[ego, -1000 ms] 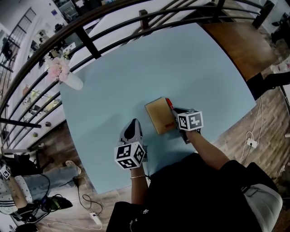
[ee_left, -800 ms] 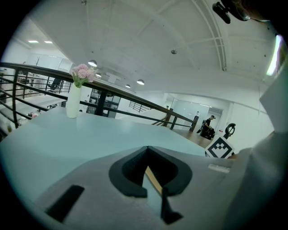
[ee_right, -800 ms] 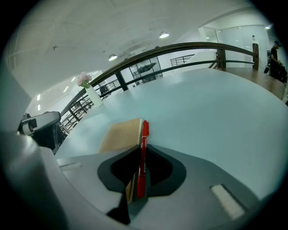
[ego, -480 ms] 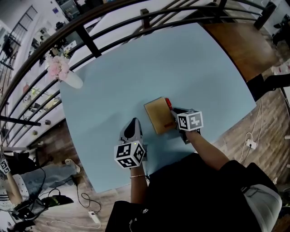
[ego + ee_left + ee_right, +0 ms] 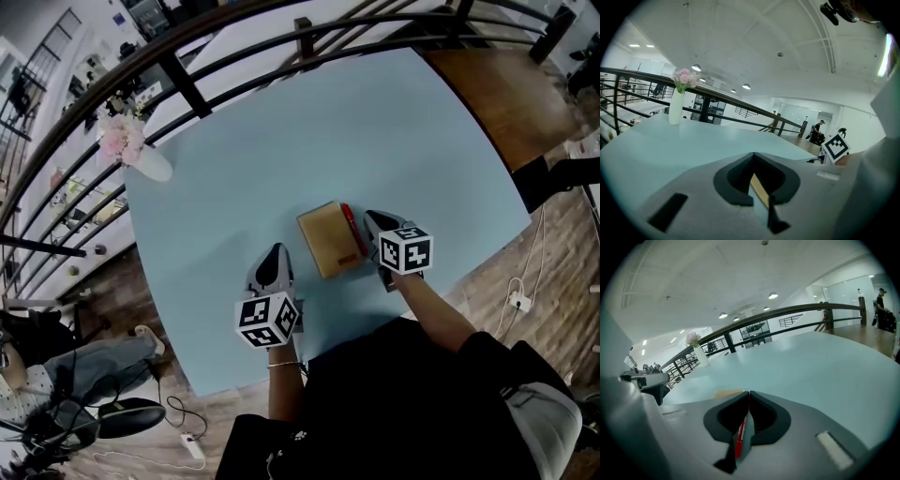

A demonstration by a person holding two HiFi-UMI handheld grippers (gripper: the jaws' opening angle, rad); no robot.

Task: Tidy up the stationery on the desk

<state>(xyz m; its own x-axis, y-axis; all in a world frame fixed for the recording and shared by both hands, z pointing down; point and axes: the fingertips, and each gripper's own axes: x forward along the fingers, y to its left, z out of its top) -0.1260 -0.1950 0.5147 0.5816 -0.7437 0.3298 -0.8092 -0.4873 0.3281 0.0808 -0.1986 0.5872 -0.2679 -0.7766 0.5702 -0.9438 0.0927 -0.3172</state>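
A brown notebook (image 5: 330, 239) lies flat near the light blue desk's (image 5: 281, 141) front edge. A red pen (image 5: 351, 229) lies on the desk along the notebook's right side. My right gripper (image 5: 373, 218) hovers just right of the pen. Its jaws have just been closing and now stand shut with nothing between them. In the right gripper view the pen (image 5: 739, 437) shows below through the slot behind the shut tips (image 5: 749, 394). My left gripper (image 5: 274, 255) rests shut and empty left of the notebook. A strip of the notebook (image 5: 759, 190) shows through its slot.
A white vase with pink flowers (image 5: 141, 159) stands at the desk's far left corner. A dark railing (image 5: 187, 89) runs behind the desk. A wooden table (image 5: 497, 84) adjoins at the far right. Cables lie on the floor (image 5: 520, 281) to the right.
My right gripper has lifted and drawn to the right, off the pen. The whole pen now shows beside the notebook. The left gripper has stayed put.
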